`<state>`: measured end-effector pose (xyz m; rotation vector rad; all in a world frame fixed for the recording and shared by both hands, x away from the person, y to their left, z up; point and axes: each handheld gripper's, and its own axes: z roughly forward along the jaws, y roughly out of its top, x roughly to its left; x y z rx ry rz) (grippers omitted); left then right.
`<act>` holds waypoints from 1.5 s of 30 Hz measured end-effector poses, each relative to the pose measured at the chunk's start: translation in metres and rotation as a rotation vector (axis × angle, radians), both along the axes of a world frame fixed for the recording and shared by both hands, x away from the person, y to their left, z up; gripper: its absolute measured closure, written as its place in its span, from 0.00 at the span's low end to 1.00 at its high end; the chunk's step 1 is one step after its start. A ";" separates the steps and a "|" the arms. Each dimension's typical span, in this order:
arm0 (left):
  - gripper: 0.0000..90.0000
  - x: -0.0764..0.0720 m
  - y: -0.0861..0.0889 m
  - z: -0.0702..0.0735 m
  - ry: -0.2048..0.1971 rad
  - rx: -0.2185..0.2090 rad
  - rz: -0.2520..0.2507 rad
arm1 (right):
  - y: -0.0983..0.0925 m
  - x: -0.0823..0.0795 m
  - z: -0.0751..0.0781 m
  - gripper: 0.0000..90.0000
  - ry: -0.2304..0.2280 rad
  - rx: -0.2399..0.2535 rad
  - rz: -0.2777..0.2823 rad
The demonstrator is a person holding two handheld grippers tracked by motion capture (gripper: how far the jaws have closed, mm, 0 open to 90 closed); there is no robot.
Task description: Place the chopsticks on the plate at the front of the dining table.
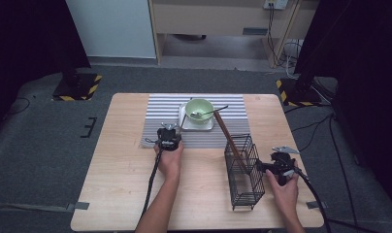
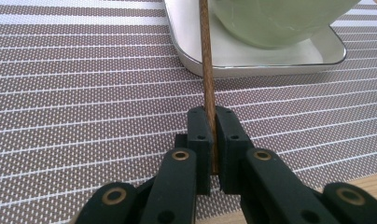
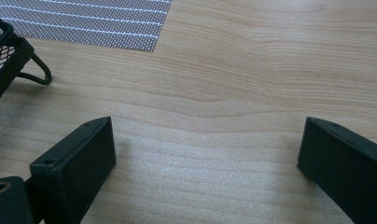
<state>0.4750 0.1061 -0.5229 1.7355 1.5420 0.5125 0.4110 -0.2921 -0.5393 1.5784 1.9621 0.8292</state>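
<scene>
Two forearms are seen entering from the bottom of the high view. The left hand [image 1: 170, 158] is stretched forward to the near edge of the striped placemat [image 1: 160, 116], and the left gripper [image 1: 168, 137] is held low over it. In the left gripper view, the jaws are clenched on one thin brown stick [image 2: 206, 70] (likely a chopstick), which runs straight ahead over the mat and across the edge of the white square plate [image 2: 270, 65].

The right hand [image 1: 284, 187] is kept near the table's right side, just beside the black wire basket [image 1: 243, 170]. The right gripper [image 1: 276, 165] is released: in the right gripper view, its jaws are spread wide over bare wooden table [image 3: 252, 84], with nothing between them.

One green bowl [image 1: 199, 110] is set on the one plate, and one spoon [image 1: 211, 112] is laid in it. One basket is counted, and a longer brown stick [image 1: 229, 136] is leaned in it, tilted toward the bowl.
</scene>
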 end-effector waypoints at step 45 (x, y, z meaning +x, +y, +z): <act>0.66 -0.009 -0.016 0.007 -0.041 0.006 -0.099 | 0.000 0.001 0.000 0.01 0.012 -0.001 0.025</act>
